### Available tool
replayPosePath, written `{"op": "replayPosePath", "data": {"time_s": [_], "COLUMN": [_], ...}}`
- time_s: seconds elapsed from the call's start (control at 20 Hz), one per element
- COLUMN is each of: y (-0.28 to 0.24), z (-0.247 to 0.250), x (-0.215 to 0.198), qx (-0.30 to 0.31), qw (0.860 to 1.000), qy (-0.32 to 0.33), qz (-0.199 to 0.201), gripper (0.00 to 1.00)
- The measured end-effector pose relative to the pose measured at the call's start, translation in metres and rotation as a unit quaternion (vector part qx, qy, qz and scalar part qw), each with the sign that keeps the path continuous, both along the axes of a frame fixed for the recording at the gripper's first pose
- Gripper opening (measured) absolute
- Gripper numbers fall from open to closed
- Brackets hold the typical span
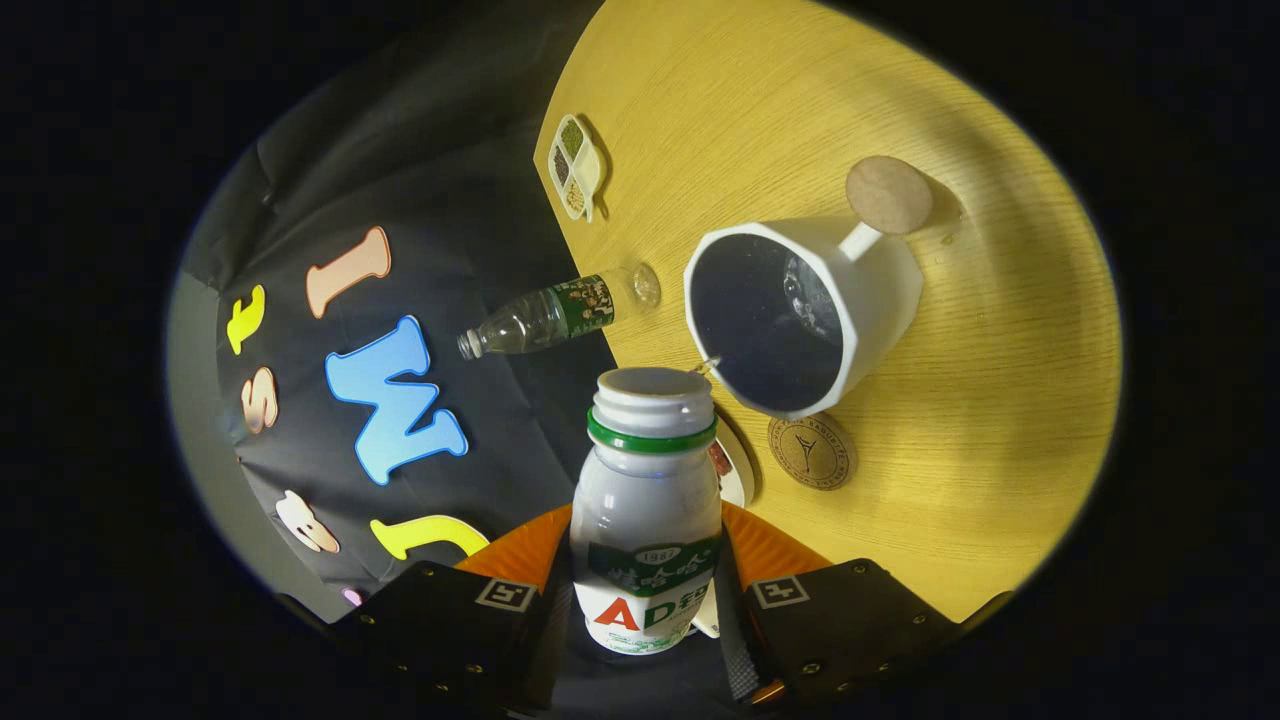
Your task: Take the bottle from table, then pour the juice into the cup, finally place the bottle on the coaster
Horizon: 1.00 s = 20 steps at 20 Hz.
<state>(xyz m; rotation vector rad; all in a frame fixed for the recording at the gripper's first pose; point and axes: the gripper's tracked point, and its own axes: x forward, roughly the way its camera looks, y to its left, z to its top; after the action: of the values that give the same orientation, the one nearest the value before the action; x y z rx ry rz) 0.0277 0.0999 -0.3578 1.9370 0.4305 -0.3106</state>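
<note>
White plastic with a green neck ring makes up the bottle [647, 505], which is clamped between the two fingers of the gripper [645, 585], one finger pressed against each side of its body; the first step, taking it from the table [1000, 420], can therefore be judged done. The bottle is seen tipped, with its open mouth brought close to the rim of the white cup [800, 315], and a thin thread of liquid appears at that rim, so pouring is judged to be under way; whether it is nearly finished cannot be told. Dark liquid is visible inside the cup. A round patterned coaster [812, 451] lies on the wood just beside the cup, on the side nearest the bottle, and nothing stands on it, so the final placing is left to do. A plain cork disc [889, 194] lies beyond the cup's handle. Farther from the cup, a clear bottle [555, 313] and a small divided dish [576, 166] are seen at the table's edge.
</note>
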Motion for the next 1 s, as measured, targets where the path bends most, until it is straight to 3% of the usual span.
{"op": "replayPosePath", "data": {"time_s": [1.0], "y": [0.002], "z": [0.0082], "x": [0.0019], "qx": [0.023], "qw": [0.999], "qy": [0.013], "qz": [-0.025], "gripper": [0.63]}}
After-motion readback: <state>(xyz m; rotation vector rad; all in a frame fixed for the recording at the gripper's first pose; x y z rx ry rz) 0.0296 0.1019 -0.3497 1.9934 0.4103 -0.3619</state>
